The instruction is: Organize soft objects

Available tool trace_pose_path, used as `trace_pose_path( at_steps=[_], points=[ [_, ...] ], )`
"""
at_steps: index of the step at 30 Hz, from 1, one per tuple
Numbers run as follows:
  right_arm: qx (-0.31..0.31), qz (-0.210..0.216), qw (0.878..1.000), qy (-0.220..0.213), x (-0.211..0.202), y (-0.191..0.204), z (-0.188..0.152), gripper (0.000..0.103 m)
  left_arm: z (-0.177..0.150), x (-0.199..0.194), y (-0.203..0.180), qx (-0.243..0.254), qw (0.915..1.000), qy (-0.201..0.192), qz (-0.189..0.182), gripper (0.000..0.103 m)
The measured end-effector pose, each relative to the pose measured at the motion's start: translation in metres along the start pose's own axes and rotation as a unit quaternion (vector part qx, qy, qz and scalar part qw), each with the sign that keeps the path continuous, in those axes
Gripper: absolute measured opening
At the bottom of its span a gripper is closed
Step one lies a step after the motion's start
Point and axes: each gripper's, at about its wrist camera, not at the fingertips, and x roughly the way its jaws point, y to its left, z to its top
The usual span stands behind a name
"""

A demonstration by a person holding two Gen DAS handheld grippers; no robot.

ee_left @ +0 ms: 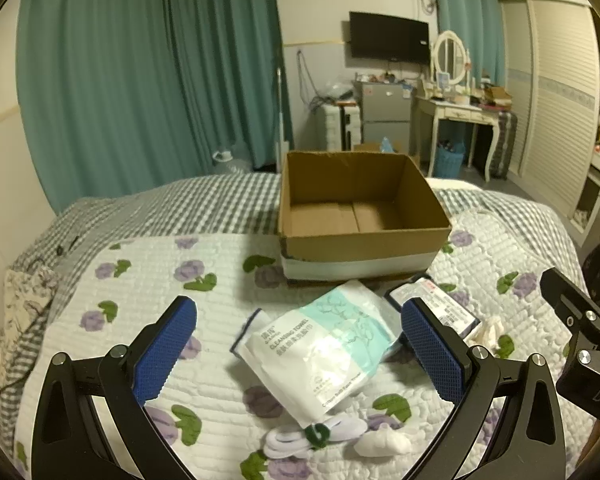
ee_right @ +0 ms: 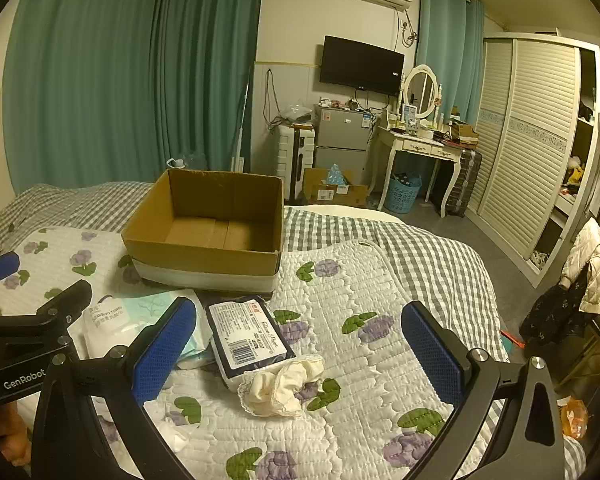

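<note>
The cleansing towel pack (ee_left: 320,346) lies low-centre in my left view, between the wide-open fingers of my left gripper (ee_left: 300,350), likely lined up for a grab. The cardboard box (ee_left: 364,240) waits empty above it. My right gripper (ee_right: 300,354), also wide open, brackets the cream cloth (ee_right: 282,386).

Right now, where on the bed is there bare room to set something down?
Bare quilt lies right of the cream lace cloth and dark-labelled pack; more left of the cleansing towel pack. The cardboard box holds nothing. The packs, cloth and white socks crowd the box's near side.
</note>
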Motion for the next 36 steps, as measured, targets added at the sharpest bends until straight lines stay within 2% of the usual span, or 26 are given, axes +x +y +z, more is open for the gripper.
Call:
trace_pose_path(
  at_steps=[36],
  points=[
    [-0.001, -0.002, 1.000, 0.000, 0.0010, 0.0007, -0.0007, 0.103, 0.0025, -0.0012, 0.0018, -0.006, 1.0000, -0.004, -0.006, 0.103]
  ],
)
